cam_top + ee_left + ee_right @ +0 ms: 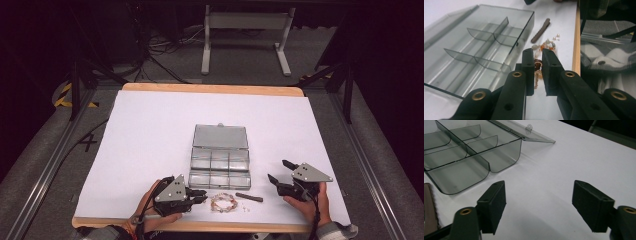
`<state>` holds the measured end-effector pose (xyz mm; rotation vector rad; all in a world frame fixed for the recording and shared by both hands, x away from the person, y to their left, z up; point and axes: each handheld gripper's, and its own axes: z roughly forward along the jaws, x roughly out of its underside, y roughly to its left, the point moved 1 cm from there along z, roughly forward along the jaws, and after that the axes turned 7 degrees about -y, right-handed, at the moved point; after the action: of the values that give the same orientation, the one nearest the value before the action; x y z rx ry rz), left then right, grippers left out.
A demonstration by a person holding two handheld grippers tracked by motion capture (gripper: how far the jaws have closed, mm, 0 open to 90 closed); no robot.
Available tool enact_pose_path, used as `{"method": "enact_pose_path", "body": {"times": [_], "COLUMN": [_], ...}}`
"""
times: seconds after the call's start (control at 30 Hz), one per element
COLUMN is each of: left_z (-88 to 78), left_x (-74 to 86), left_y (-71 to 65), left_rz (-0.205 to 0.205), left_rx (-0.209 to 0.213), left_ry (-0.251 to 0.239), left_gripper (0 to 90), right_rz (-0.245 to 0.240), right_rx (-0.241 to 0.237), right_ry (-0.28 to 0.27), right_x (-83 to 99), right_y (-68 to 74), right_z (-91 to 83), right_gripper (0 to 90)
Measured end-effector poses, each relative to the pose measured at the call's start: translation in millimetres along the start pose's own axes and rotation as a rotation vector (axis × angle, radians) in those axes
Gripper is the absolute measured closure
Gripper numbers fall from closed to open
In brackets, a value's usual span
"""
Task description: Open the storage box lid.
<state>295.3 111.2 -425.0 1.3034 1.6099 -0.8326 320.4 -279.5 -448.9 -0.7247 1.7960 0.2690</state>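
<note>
Two grippers work at the near edge of the table: the left gripper (pixel 537 56) has its jaws pinched nearly together on a beaded bracelet (pixel 537 65), which hangs between them just right of the clear compartment box (pixel 486 45). Well apart, the right gripper (pixel 537 206) stands wide open and empty, the box ahead to its left.

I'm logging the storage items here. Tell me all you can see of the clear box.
The box is smoky clear plastic, with thin dividers making six compartments, all empty. Its hinged lid lies open flat on the far side, a small latch tab at its edge. It rests on the white table; neither claw touches it.
</note>
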Motion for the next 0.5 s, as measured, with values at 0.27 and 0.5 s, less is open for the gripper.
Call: {"method": "enact_pose_path", "body": {"times": [0.27,0.5], "left_z": [-12.6,-23.3], "left_x": [-12.1,-21.5], "left_y": [4.3,10.5], "left_rz": [0.012,0.019], "left_rx": [-0.029,-0.051], "left_ry": [-0.062,-0.107], "left_gripper": [81.4,81.5], "right_rz": [0.007,0.011], "right_rx": [0.009,0.011], "right_ry": [-0.015,-0.024], "right_x": [-0.3,-0.6], "right_y": [-0.6,-0.8], "right_z": [-0.2,0.4], "right_gripper": [20.8,19.5]}}
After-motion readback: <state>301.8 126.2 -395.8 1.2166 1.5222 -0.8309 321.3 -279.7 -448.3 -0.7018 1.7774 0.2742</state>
